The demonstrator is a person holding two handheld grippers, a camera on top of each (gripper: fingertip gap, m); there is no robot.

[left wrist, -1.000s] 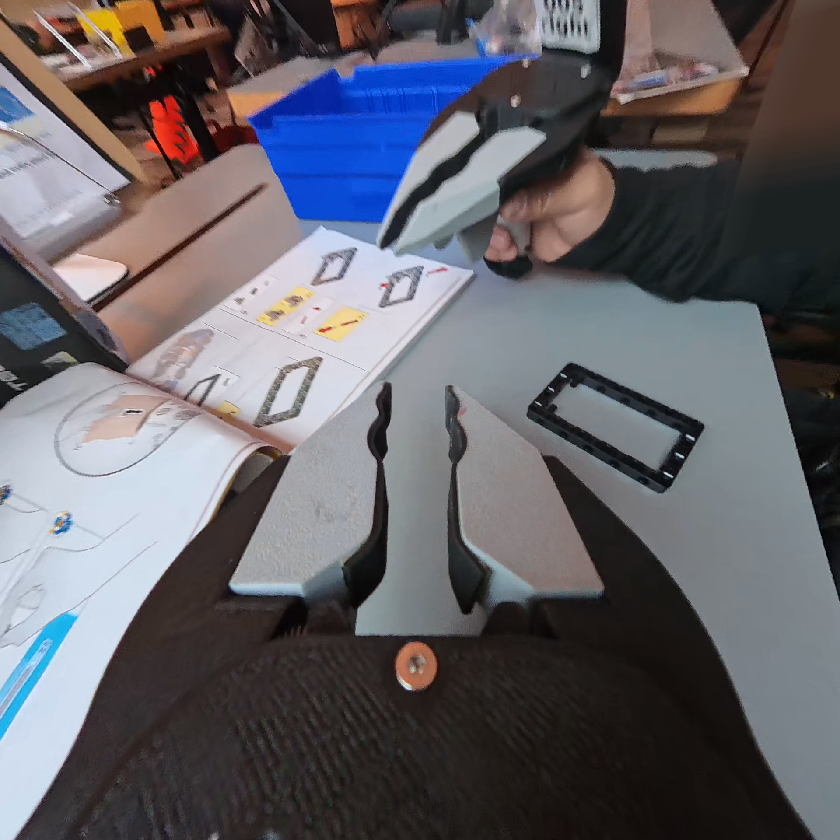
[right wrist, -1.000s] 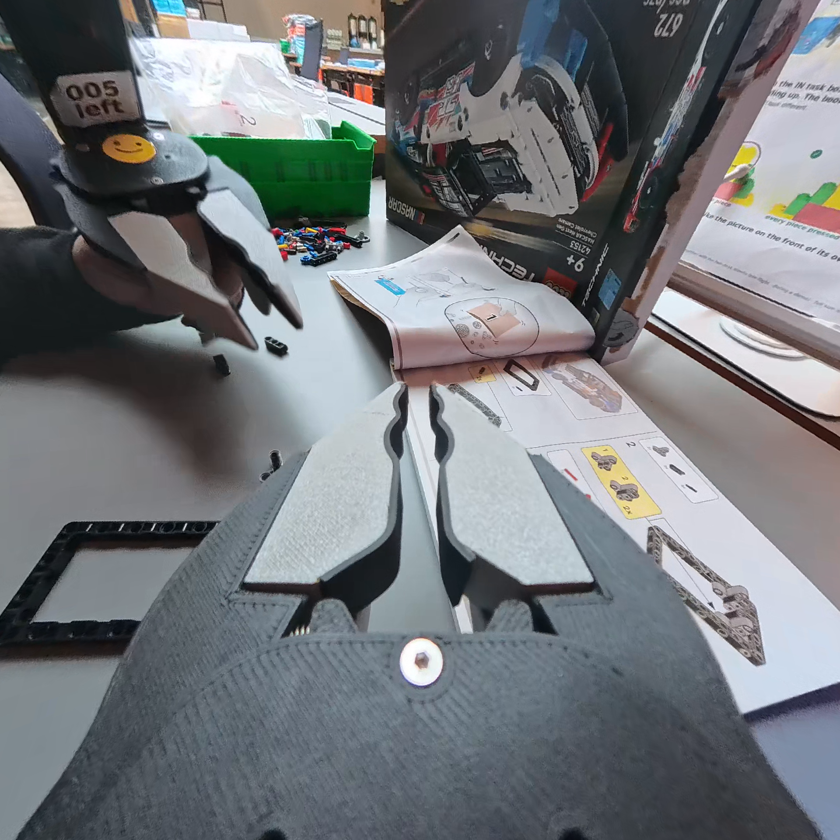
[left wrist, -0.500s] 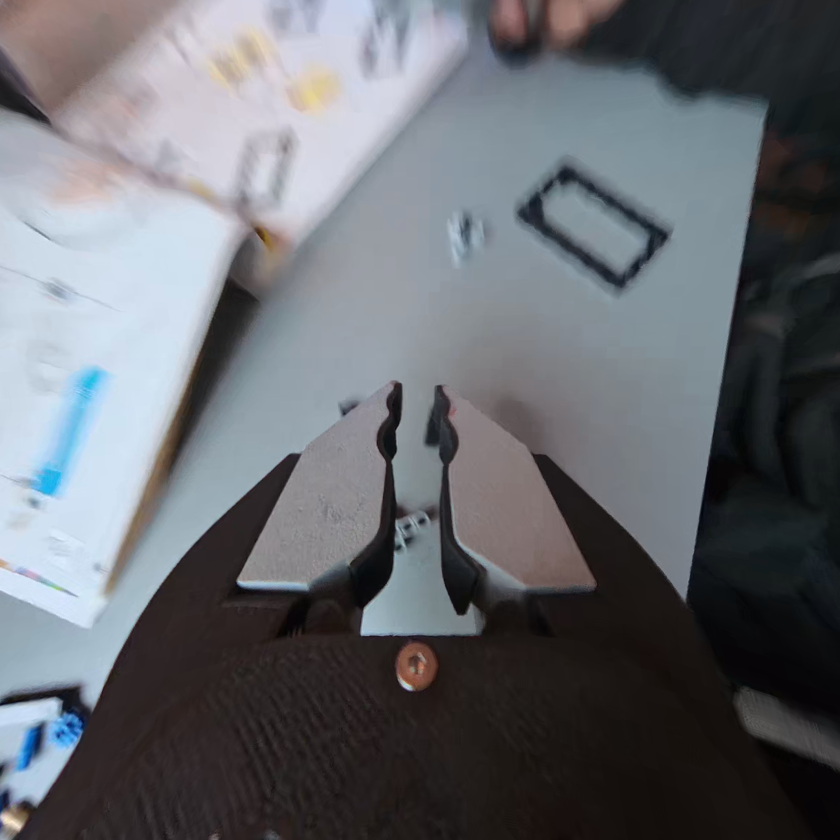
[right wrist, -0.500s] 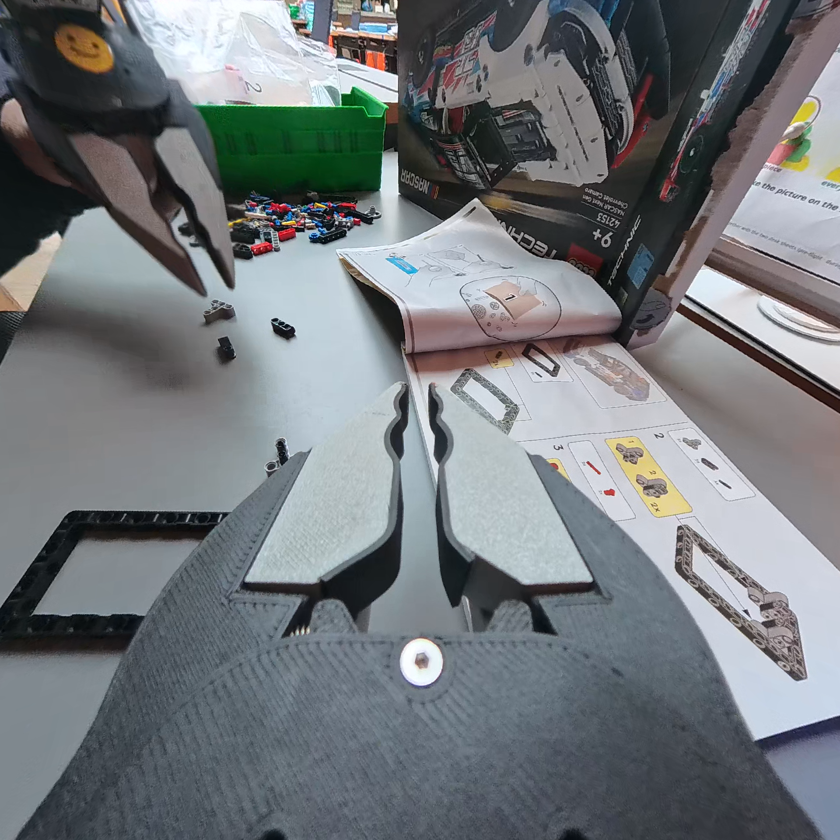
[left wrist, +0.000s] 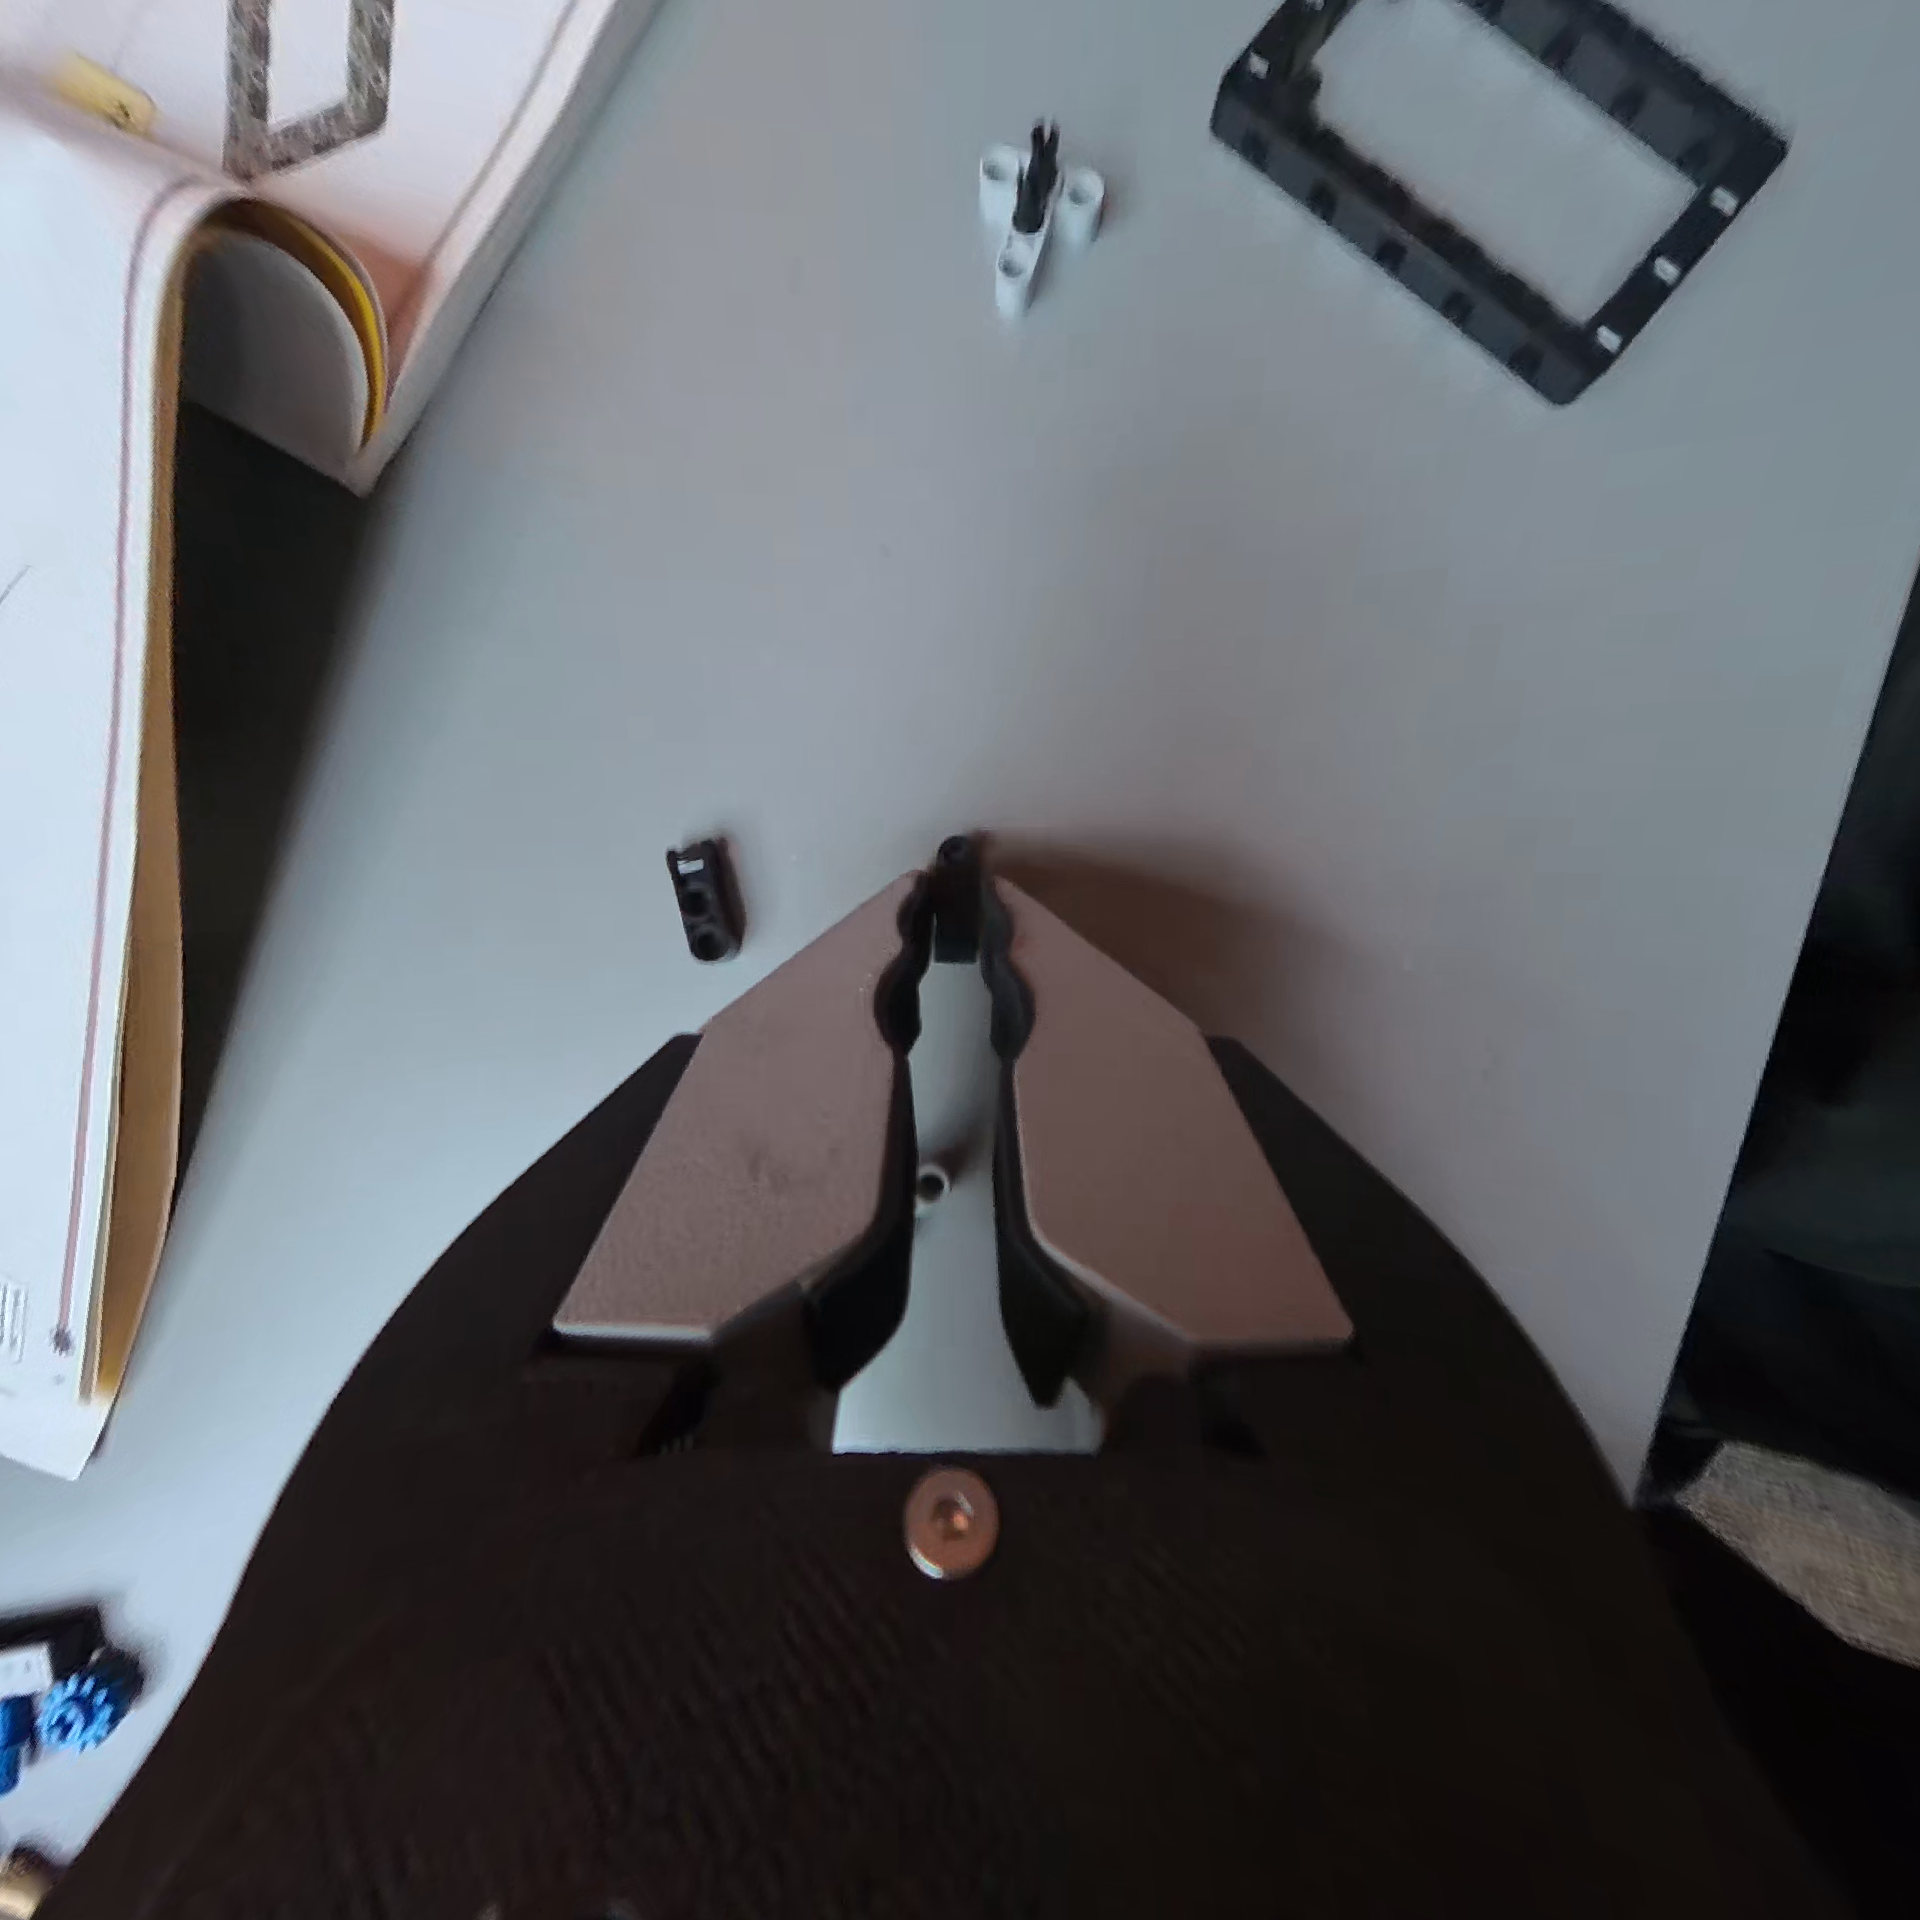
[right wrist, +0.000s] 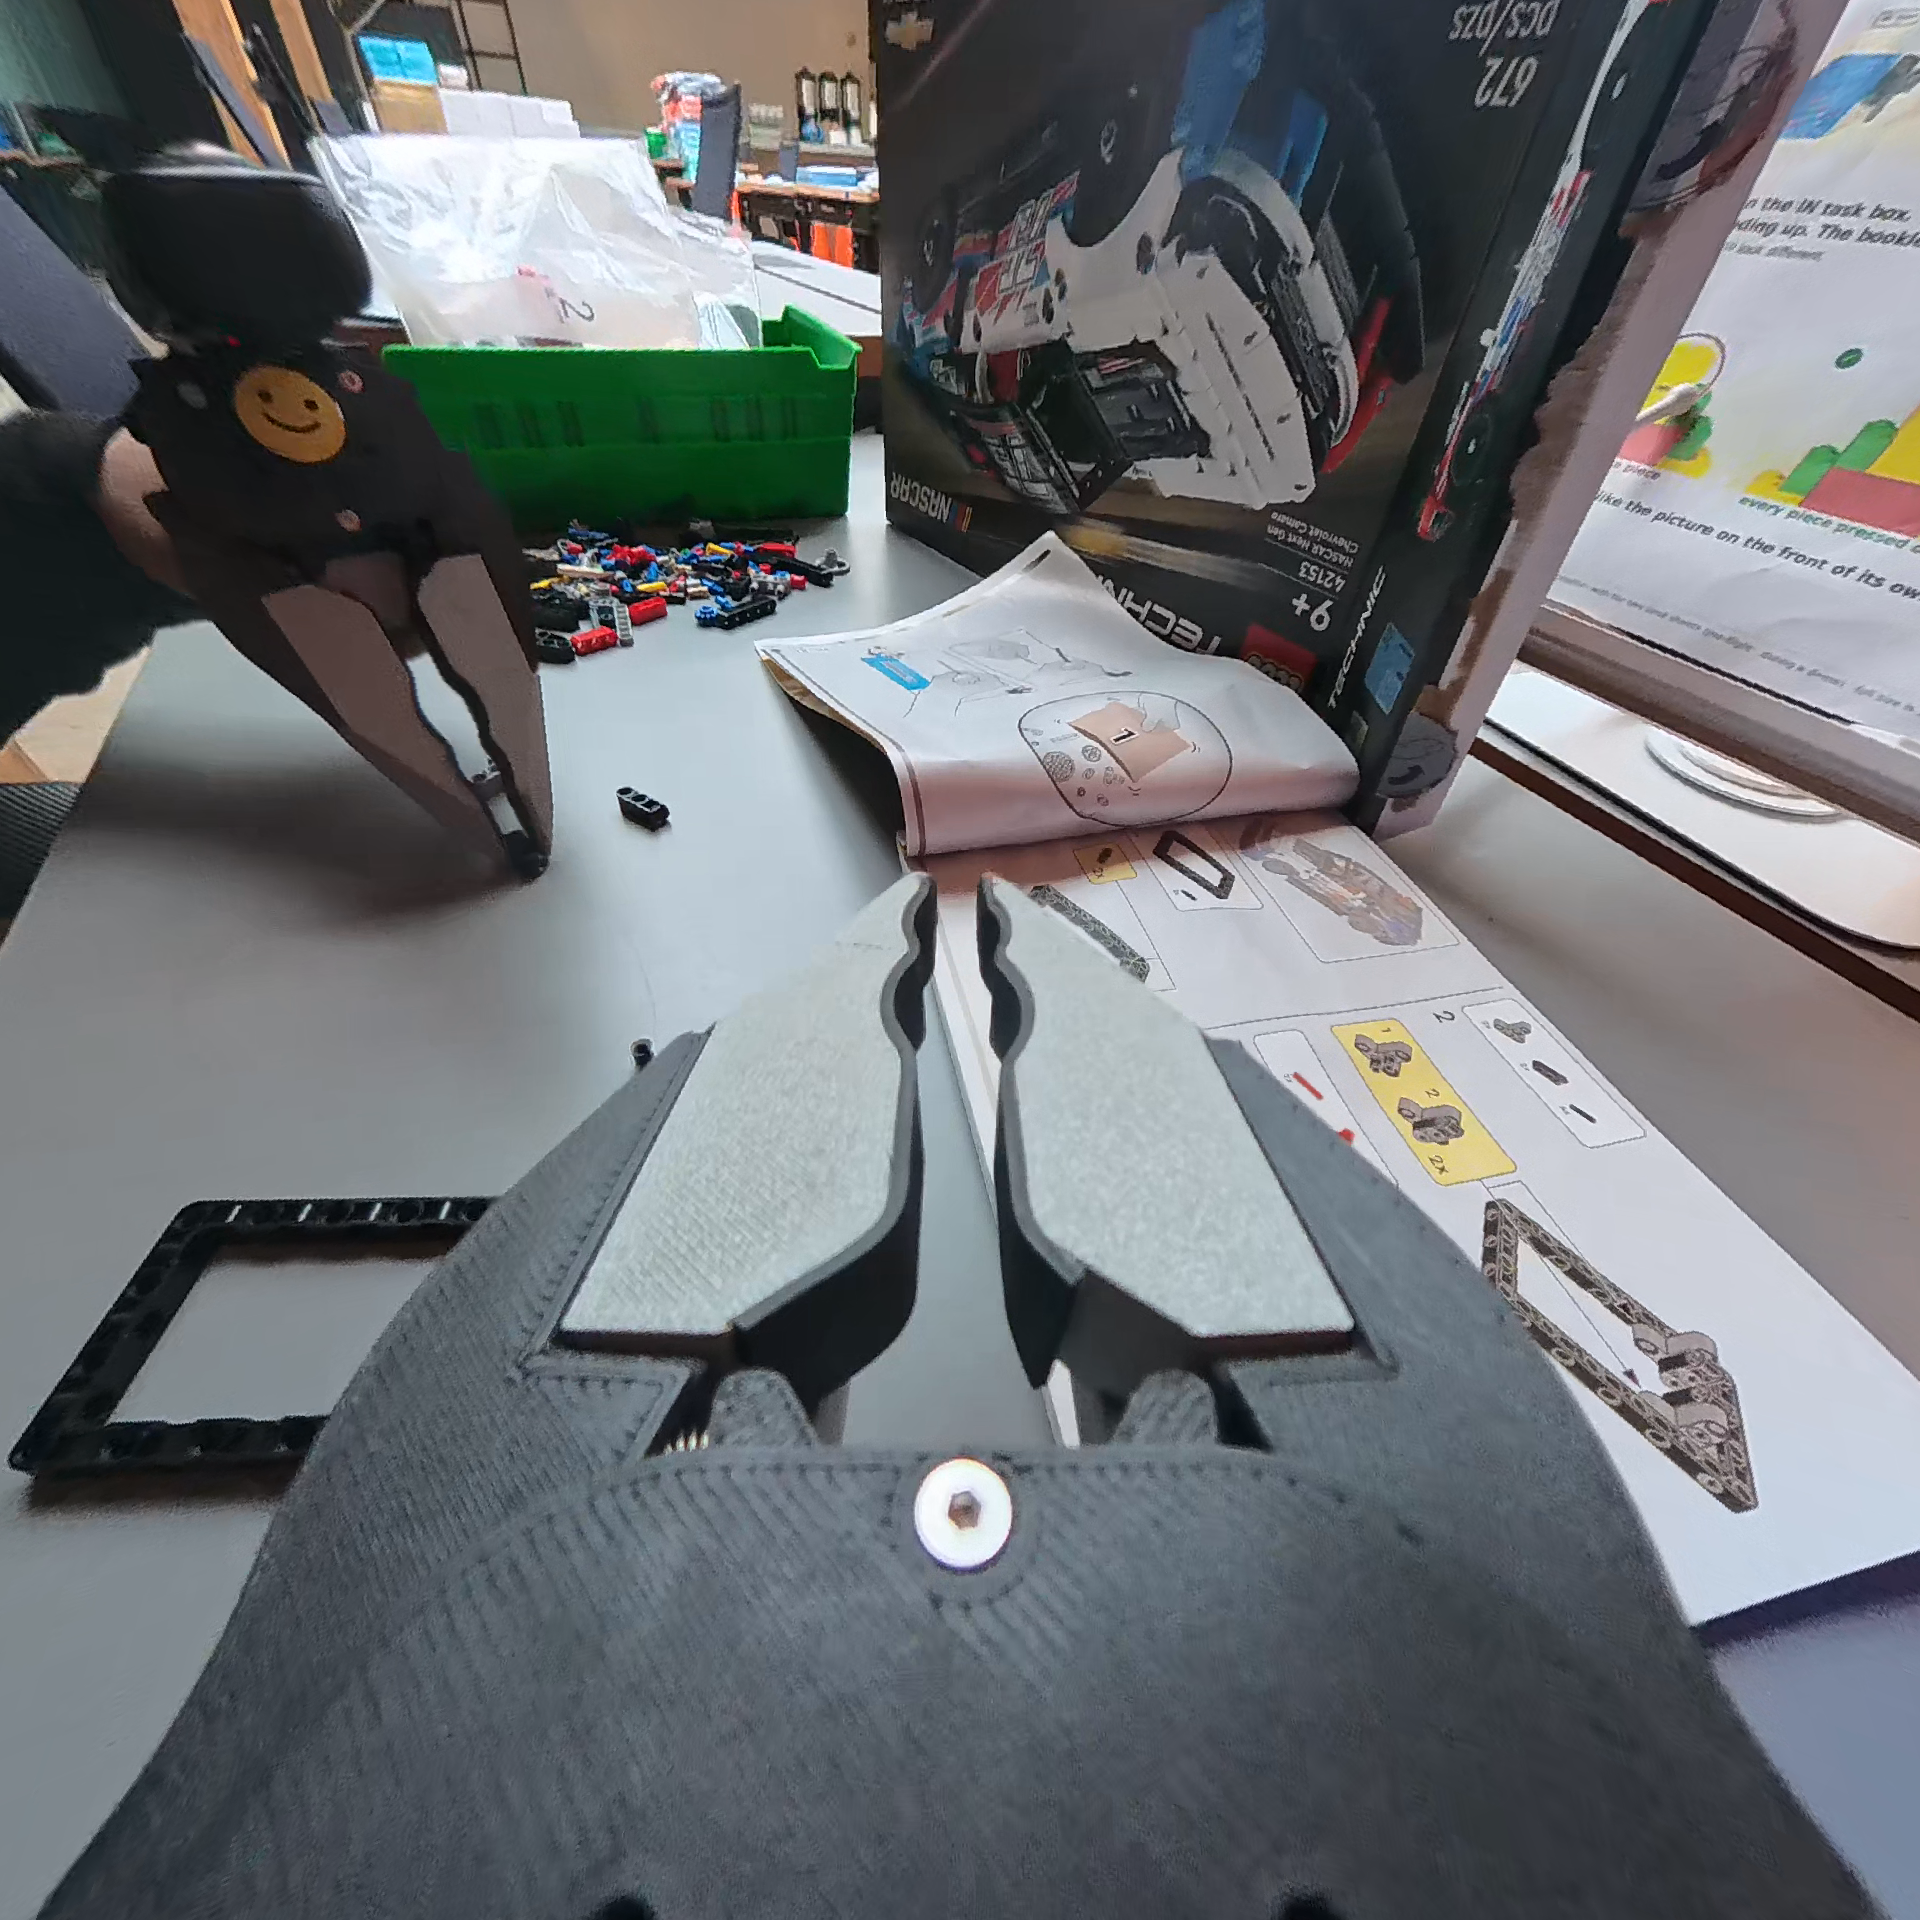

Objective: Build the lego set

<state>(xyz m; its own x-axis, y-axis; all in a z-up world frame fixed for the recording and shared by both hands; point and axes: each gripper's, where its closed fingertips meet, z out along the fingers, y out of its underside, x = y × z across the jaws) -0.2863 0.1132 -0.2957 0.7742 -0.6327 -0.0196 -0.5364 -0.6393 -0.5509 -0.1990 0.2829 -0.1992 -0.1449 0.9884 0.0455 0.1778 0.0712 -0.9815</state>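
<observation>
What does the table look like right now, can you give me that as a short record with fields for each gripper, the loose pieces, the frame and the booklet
left gripper: tips down at the table, closed on a small black piece
right gripper: slightly open, empty, above the booklet's edge
black frame: flat on the table, untouched
grey connector with black pin: lies apart from the frame
second small black piece: loose, beside the left gripper's tips
instruction booklet: open, against the set's box
parts pile: before the green bin
</observation>
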